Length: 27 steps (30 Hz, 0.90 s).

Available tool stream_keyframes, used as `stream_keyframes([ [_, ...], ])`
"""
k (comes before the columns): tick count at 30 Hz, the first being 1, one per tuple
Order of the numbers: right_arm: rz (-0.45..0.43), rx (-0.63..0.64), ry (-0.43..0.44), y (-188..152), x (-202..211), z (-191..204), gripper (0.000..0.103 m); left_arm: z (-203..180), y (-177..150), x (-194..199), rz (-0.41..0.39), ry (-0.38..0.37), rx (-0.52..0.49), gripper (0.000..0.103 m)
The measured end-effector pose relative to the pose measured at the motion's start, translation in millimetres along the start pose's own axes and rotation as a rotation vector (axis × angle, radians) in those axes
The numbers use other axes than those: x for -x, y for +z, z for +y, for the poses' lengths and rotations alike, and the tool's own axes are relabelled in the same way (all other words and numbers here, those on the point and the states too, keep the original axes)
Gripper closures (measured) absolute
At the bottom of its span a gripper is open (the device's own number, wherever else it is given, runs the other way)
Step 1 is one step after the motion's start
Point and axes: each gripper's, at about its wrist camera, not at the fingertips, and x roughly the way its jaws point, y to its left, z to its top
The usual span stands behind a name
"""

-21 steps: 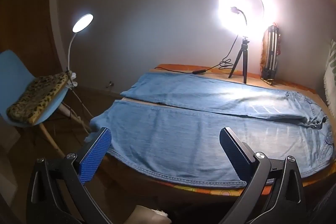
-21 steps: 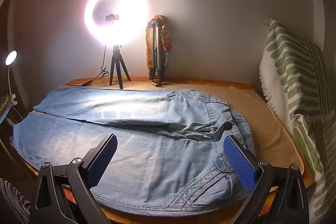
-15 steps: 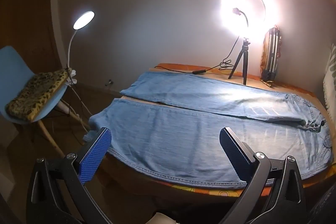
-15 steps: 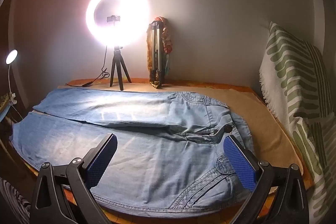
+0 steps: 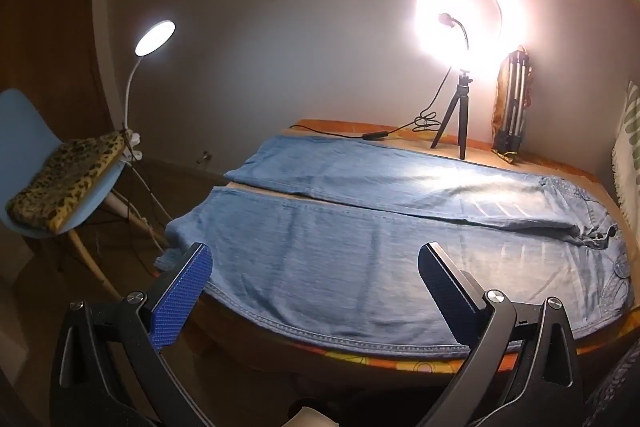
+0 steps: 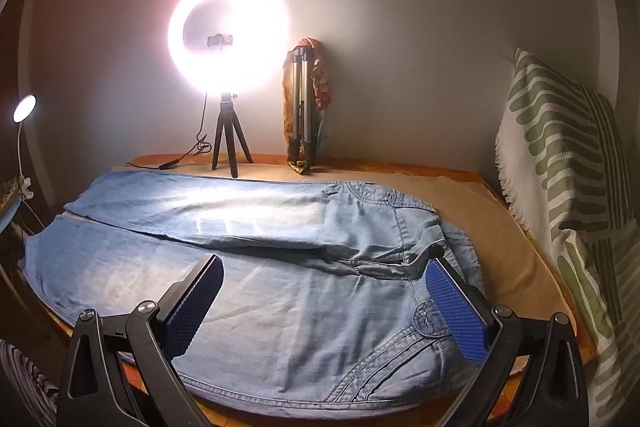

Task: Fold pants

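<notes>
Fingers (image 5: 182,301) of left gripper (image 5: 316,291) and right gripper (image 6: 324,299) gaping wide, holding nothing, hovering above jeans (image 5: 360,247) lying flat across the table (image 6: 460,223). Likely handling as soft, fairly heavy denim; pinching near hem and waistband.

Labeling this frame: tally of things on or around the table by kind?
Pants: 1, jeans spread flat
Lights: 2, ring light, gooseneck lamp
Folded tripods: 1, tripod against the wall
Chairs: 1, blue chair
Cushions: 2, leopard cushion, green-striped pillow
Claws: 2, left claw, right claw, both open
Total: 9
</notes>
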Motion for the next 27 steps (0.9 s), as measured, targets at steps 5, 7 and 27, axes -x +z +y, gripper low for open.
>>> stream_keyframes([
  [5,-0.002,0.000,0.000,0.6,-0.1,0.3,0.001,1.1,-0.1,-0.6,0.001,0.001,0.000,0.000],
  [7,-0.002,-0.001,0.002,0.4,-0.1,0.2,0.001,0.4,-0.4,-1.4,0.003,0.001,0.000,0.000],
  [27,-0.009,-0.001,0.005,-0.3,-1.7,1.8,0.001,-0.9,-2.7,-4.6,0.014,-0.007,0.002,0.000],
])
